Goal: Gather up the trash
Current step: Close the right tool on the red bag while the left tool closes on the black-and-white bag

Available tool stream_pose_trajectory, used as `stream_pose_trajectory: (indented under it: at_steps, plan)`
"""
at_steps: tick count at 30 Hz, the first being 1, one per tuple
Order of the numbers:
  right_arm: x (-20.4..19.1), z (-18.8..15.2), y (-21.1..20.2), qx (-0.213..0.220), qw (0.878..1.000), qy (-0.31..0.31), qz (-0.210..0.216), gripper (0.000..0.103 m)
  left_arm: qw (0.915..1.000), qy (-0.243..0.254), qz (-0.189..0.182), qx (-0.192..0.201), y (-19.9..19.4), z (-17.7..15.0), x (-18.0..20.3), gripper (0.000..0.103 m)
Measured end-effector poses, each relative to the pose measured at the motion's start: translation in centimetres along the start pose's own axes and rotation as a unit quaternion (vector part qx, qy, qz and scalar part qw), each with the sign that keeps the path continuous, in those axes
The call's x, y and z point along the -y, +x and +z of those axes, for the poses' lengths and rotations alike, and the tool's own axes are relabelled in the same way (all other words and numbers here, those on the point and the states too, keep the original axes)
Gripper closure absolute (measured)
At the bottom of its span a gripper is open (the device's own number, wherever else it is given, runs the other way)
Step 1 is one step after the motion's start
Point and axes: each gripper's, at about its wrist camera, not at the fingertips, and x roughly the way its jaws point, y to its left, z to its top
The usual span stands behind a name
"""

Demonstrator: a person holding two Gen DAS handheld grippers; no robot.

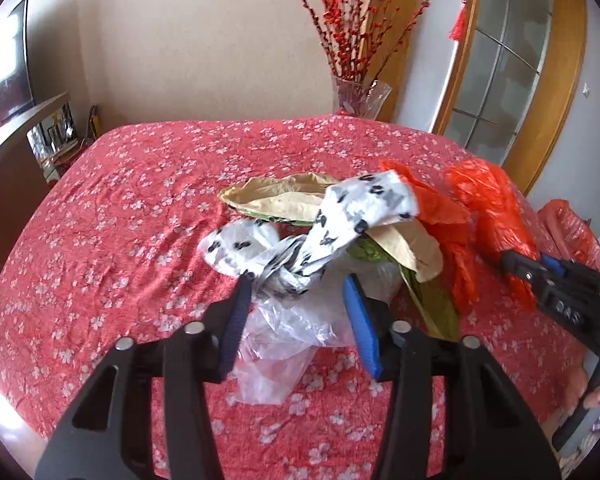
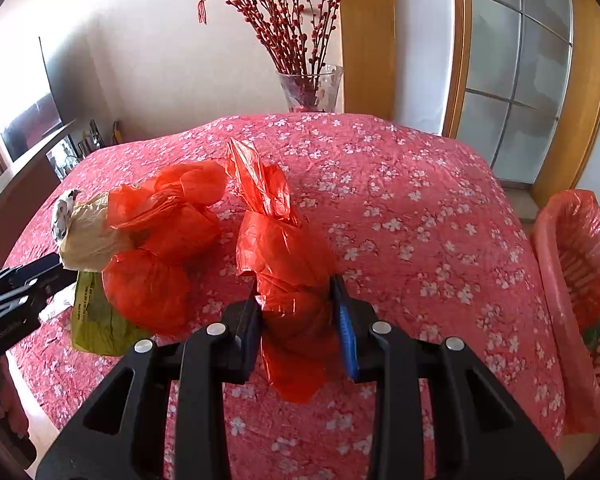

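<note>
The right hand-held gripper [image 2: 296, 312] is clamped on a knotted orange plastic bag [image 2: 284, 256], long axis upright, lifted over the red floral worktop [image 2: 400, 200]. The orange-lined wicker basket [image 2: 580, 280] lies just right of it. The left hand-held gripper [image 1: 296, 300] straddles, half-open, crumpled clear and black-spotted white plastic [image 1: 300, 256]; whether it grips, I cannot tell.

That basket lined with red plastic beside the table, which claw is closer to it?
The right claw. It is shut on an orange bag, with the basket just off to its right. The left claw sits farther left, over the clear bag.
</note>
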Motion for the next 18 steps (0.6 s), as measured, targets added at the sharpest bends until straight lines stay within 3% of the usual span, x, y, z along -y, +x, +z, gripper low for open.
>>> stream_pose_trajectory:
  at_steps: [6,7,8,10,18]
  plan:
    - [0.1,-0.1,-0.2,-0.001,1.000,-0.001,0.001,0.070,0.9997,0.013,0.019,0.011,-0.1,0.6,0.3,0.060]
    - [0.1,-0.1,-0.2,-0.001,1.000,0.000,0.001,0.070,0.9994,0.019,0.024,0.014,-0.1,0.6,0.6,0.063]
    - [0.1,-0.2,-0.2,-0.001,1.000,0.000,0.001,0.070,0.9993,0.024,0.025,0.014,-0.1,0.7,0.7,0.076]
    - [0.2,-0.2,-0.3,0.000,1.000,0.001,0.000,0.070,0.9993,0.029,0.024,0.007,0.3,0.9,0.9,0.091]
    - [1.6,0.0,-2.2,0.018,1.000,0.013,-0.003,0.070,0.9994,-0.020,-0.002,0.028,-2.4,1.5,-2.3,0.096]
